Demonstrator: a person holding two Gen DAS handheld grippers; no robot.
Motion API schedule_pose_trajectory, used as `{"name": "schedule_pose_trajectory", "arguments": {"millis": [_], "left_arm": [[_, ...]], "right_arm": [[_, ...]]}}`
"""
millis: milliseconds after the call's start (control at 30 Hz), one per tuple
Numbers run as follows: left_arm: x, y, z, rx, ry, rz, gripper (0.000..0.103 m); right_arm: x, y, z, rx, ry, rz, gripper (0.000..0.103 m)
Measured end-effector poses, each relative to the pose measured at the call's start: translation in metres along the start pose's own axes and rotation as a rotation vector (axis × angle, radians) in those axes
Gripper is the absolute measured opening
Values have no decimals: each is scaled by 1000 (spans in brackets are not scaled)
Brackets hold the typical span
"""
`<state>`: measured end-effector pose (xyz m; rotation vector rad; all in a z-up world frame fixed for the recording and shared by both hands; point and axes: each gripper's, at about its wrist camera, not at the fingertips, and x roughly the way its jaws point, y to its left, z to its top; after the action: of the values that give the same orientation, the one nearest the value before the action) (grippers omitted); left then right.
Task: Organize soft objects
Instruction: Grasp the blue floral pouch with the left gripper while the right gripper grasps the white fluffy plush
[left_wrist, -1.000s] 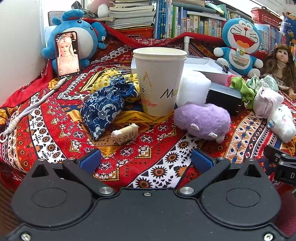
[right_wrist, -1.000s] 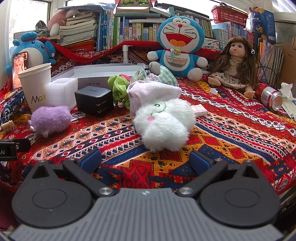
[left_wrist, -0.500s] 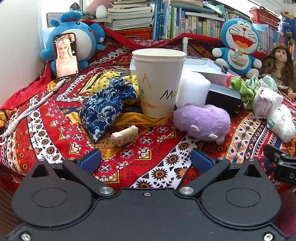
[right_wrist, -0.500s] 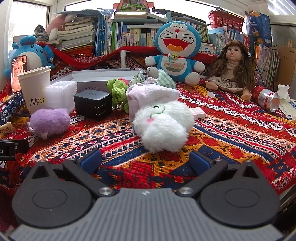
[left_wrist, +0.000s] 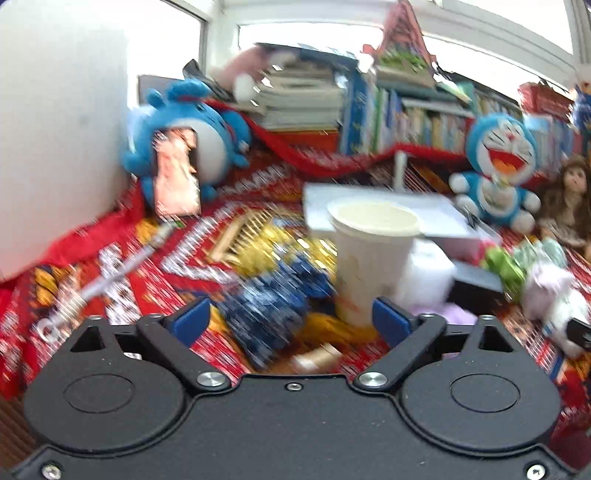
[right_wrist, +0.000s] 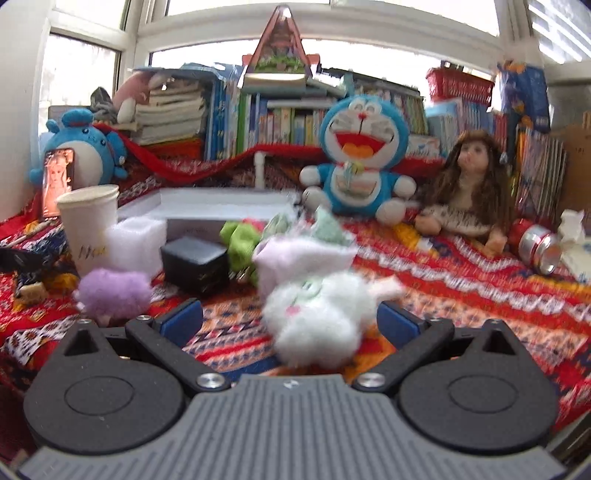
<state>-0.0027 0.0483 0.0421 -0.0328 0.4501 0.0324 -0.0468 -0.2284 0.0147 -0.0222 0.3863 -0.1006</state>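
White plush dead ahead of right gripper, between its wide-apart pads, untouched, lying crosswise mid-cloth. Left gripper closing on nothing, farther off, facing blue pouch and cup.

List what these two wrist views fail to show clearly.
- Left wrist view: motion blur smears the blue floral pouch and the print on the paper cup.
- Left wrist view: the purple plush is mostly hidden behind the left gripper, whose jaws are closing with nothing pressed between them.
- Right wrist view: the white plush is blurred, its lower edge cut off by the right gripper.
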Motion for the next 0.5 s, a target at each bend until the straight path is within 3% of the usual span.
{"name": "schedule_pose_trajectory", "arguments": {"millis": [100,167,233,300,500], "left_arm": [[8,12,8,-5,12,23,74],[17,20,11,-18,28,27,72],[26,25,12,-24,38,22,74],[34,29,11,-32,52,18,84],[62,33,4,-84,121,-7,85]], "right_arm": [[5,-8,5,6,-2,-21,100],[9,-12,7,7,4,-22,98],[14,-14,7,-1,13,-12,96],[18,-14,5,-13,23,-2,95],[30,-6,-1,-50,63,21,94]]}}
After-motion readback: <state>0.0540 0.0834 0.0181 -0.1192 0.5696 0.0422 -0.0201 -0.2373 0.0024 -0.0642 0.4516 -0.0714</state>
